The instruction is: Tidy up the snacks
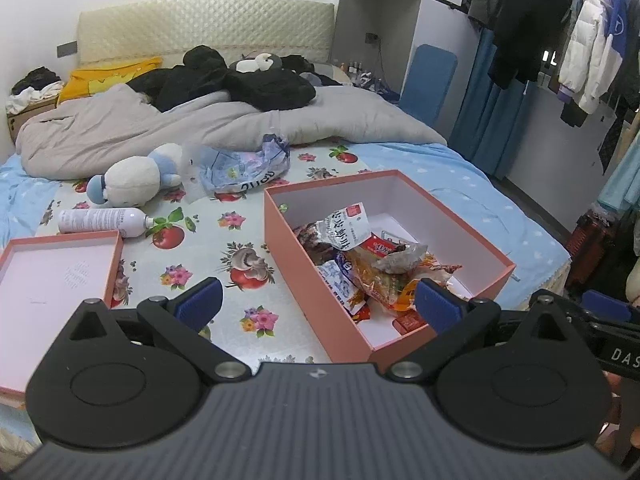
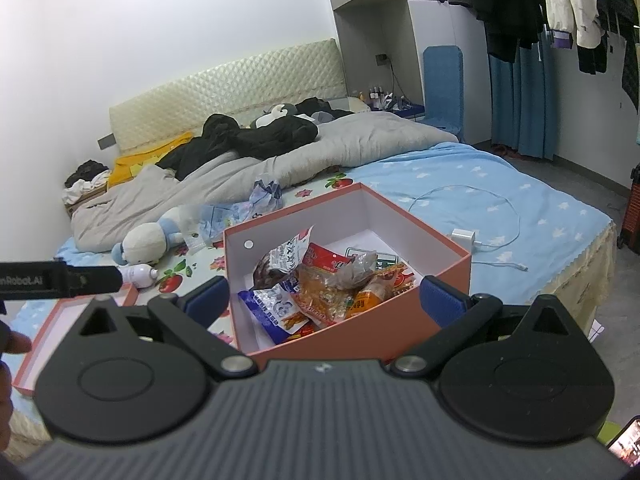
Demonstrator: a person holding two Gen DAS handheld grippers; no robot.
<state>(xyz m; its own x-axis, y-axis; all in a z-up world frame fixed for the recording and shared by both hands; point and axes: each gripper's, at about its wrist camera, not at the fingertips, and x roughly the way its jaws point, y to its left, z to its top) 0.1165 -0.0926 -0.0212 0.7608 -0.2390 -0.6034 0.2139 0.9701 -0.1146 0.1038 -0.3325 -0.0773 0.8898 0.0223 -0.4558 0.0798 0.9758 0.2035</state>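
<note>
An open pink box (image 1: 304, 268) stands on the bed and holds several snack packets (image 1: 380, 272). It also shows in the right wrist view (image 2: 360, 332), with the snack packets (image 2: 320, 292) piled inside. Its pink lid (image 1: 52, 292) lies upturned to the left, and shows in the right wrist view (image 2: 52, 332) too. My left gripper (image 1: 318, 304) is open and empty, hovering over the box's near left wall. My right gripper (image 2: 324, 300) is open and empty, above the box's near corner.
A white plush toy (image 1: 136, 180), a white spray bottle (image 1: 100, 220) and a crumpled plastic bag (image 1: 244, 164) lie behind the box. A grey duvet (image 1: 200, 128) covers the far bed. A white charger and cable (image 2: 464, 236) lie right of the box.
</note>
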